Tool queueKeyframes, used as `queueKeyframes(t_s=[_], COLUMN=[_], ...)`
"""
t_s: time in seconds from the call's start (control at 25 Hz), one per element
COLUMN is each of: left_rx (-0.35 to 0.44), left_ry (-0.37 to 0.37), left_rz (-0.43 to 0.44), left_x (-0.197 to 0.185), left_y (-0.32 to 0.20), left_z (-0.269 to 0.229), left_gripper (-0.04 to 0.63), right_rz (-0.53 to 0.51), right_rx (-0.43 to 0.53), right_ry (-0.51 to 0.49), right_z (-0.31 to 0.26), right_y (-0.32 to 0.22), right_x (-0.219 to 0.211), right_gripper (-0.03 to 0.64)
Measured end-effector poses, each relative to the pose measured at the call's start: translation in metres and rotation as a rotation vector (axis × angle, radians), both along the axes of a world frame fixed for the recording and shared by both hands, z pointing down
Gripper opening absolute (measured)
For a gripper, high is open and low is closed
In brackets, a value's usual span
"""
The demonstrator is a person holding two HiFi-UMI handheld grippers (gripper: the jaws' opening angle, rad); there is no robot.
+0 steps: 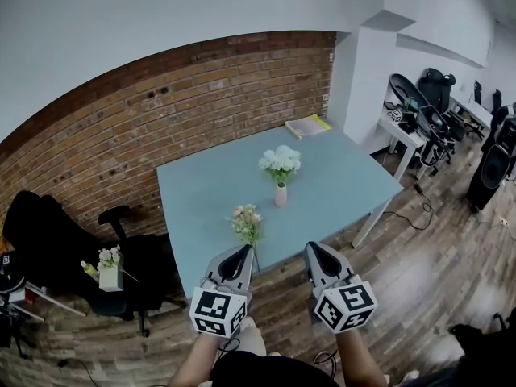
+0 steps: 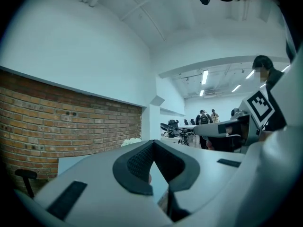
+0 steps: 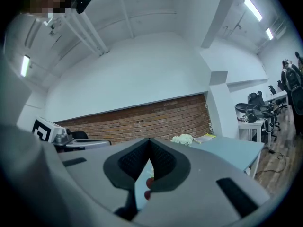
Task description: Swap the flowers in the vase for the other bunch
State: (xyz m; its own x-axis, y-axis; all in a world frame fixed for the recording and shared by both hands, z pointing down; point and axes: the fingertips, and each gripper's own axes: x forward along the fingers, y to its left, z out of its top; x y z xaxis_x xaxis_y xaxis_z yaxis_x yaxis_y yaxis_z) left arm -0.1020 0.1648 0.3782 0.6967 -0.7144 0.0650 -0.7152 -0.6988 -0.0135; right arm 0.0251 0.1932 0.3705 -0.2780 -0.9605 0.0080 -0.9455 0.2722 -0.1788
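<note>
Brick wall (image 1: 201,95) curves behind a pale blue surface (image 1: 201,184) in the head view. A small pink vase (image 1: 280,196) stands upright near the middle of the surface, holding white flowers (image 1: 280,161). The other bunch (image 1: 246,222), pink and cream, sits nearer than the vase, close to the front edge. A book (image 1: 307,126) lies at the corner far behind the vase. The left tongs (image 1: 245,251) and right tongs (image 1: 314,247) hang level off that front edge, well short of the vase. The left tips sit just below the other bunch in the picture.

From the left gripper view, the left tongs' jaws meet at their tips with nothing gripped. The white flowers (image 2: 131,141) peek over the left jaw, against the brick wall, and people stand far off in the office beyond.

From the right gripper view, the right tongs are likewise closed and empty. The white flowers (image 3: 182,139) and the book (image 3: 208,137) show just above the right jaw, with the surface stretching away to the right.
</note>
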Motion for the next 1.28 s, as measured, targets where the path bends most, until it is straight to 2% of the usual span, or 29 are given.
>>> queueKeyframes(t_s=[0.72,1.28], left_rx=[-0.015,-0.041], left_ry=[-0.017,-0.007], left_rz=[0.009,0.007], left_x=[0.018,0.024], left_y=[-0.037,-0.096], left_z=[0.004,0.013], left_gripper=[0.000,0.000], right_rz=[-0.017,-0.016], right_rx=[-0.013,-0.046], right_ry=[0.001,0.004], right_z=[0.004,0.013], right_y=[-0.039,-0.097], right_x=[0.014,0.019], right_gripper=[0.012,0.012])
